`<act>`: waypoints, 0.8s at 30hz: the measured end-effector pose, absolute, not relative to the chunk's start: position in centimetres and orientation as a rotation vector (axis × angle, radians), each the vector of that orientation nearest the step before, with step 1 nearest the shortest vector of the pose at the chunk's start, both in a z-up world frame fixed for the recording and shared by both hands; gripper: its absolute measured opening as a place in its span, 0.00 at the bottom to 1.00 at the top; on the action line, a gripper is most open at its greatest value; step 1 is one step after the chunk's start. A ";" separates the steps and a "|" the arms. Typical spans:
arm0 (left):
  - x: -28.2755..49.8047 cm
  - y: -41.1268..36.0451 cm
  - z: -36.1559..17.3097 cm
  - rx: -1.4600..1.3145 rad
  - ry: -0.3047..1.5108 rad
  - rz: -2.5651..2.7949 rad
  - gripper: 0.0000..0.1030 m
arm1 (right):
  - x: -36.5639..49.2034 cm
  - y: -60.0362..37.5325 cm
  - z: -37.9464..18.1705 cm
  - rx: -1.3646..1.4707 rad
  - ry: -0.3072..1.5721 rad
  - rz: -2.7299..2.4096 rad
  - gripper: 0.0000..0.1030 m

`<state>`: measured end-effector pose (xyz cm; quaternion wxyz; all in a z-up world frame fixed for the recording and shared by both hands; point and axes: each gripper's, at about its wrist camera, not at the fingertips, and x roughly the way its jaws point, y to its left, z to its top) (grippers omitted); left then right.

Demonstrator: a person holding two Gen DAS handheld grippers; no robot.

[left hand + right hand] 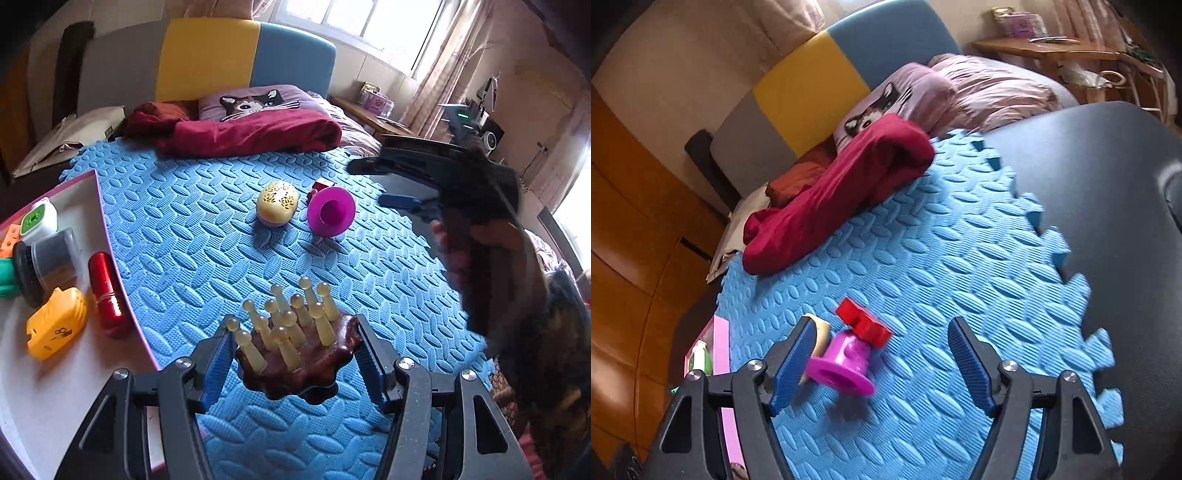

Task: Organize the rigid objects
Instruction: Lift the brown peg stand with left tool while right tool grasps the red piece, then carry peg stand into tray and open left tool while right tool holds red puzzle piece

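We've got the massager (295,354) clamped in the left gripper (293,354), pads on both edges of its brown base, lifted over the blue mat (184,229), just right of the tray (99,206). It's stiff w/ a glossy base, so prob slippery; the pale prongs look bendy, so the base edges are the right hold. Right gripper (882,362) hangs unclenched, nothing held, the pink funnel (842,362) low between its jaws. Funnel looks light, hard plastic; we'd pinch across the neck, not the wide rim.

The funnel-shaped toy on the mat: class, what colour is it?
Bright magenta-pink funnel toy; the left wrist view shows it best.
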<state>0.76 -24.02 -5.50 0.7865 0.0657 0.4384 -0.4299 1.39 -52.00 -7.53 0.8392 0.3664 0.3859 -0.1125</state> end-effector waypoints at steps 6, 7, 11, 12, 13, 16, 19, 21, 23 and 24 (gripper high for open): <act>0.9 -23.3 -5.3 0.134 0.954 -0.924 0.60 | 4.7 -51.5 -9.5 0.724 0.914 -0.200 0.65; 0.9 -23.2 -5.3 0.132 0.955 -0.922 0.60 | 4.8 -51.5 -9.8 0.704 0.927 -0.215 0.62; 1.1 -23.3 -5.5 0.132 0.959 -0.921 0.60 | 3.9 -52.5 -10.2 0.749 0.879 -0.223 0.44; 1.1 -23.4 -5.5 0.132 0.958 -0.921 0.60 | 3.7 -52.7 -10.3 0.761 0.875 -0.223 0.41; 1.1 -23.5 -5.5 0.130 0.957 -0.920 0.60 | 3.7 -52.9 -10.3 0.759 0.876 -0.229 0.39; 1.0 -23.4 -5.5 0.127 0.960 -0.914 0.60 | 3.6 -53.3 -10.3 0.747 0.875 -0.269 0.38; 1.0 -23.2 -5.5 0.124 0.965 -0.911 0.60 | 3.5 -53.8 -10.4 0.770 0.870 -0.270 0.38; 0.9 -23.1 -5.5 0.125 0.965 -0.910 0.60 | 3.4 -53.9 -10.3 0.752 0.874 -0.291 0.40; 0.9 -23.1 -5.5 0.127 0.965 -0.909 0.60 | 3.3 -54.0 -10.3 0.753 0.878 -0.298 0.41; 0.9 -23.1 -5.5 0.128 0.964 -0.907 0.60 | 3.3 -54.0 -10.3 0.760 0.877 -0.294 0.42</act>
